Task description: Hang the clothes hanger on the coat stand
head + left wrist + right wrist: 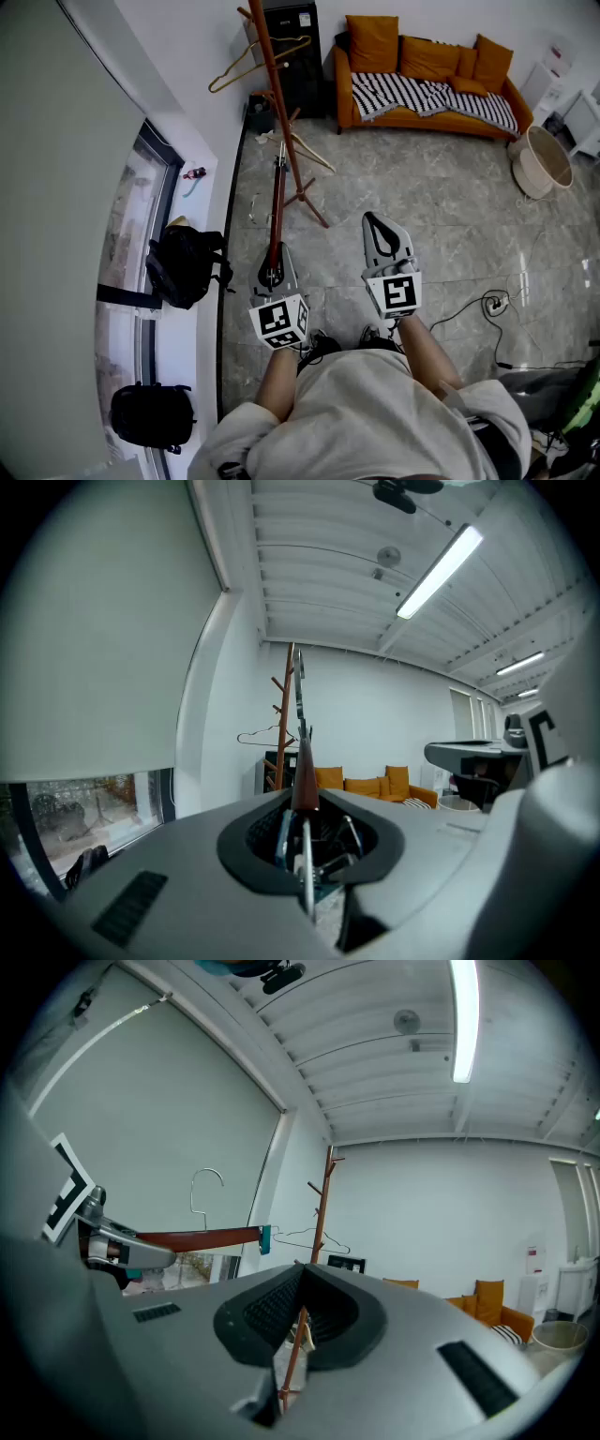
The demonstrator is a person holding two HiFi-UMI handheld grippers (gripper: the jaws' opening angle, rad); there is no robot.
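My left gripper (273, 270) is shut on a brown wooden clothes hanger (277, 202), which points away from me toward the coat stand (278, 94). In the left gripper view the hanger (303, 771) is edge-on between the jaws, in line with the coat stand (281, 726). The right gripper view shows the hanger (197, 1237) side-on with its metal hook (206, 1185) up, to the left of the coat stand (322, 1213). A thin wire hanger (253, 56) hangs on the stand. My right gripper (375, 223) is shut with nothing in it, to the right of the left one.
An orange sofa (422, 66) with a striped blanket is at the back, and a woven basket (544, 159) at the right. A black cabinet (291, 47) stands behind the stand. Two black backpacks (183, 262) (150, 417) lie by the window. A power strip (492, 302) lies on the floor.
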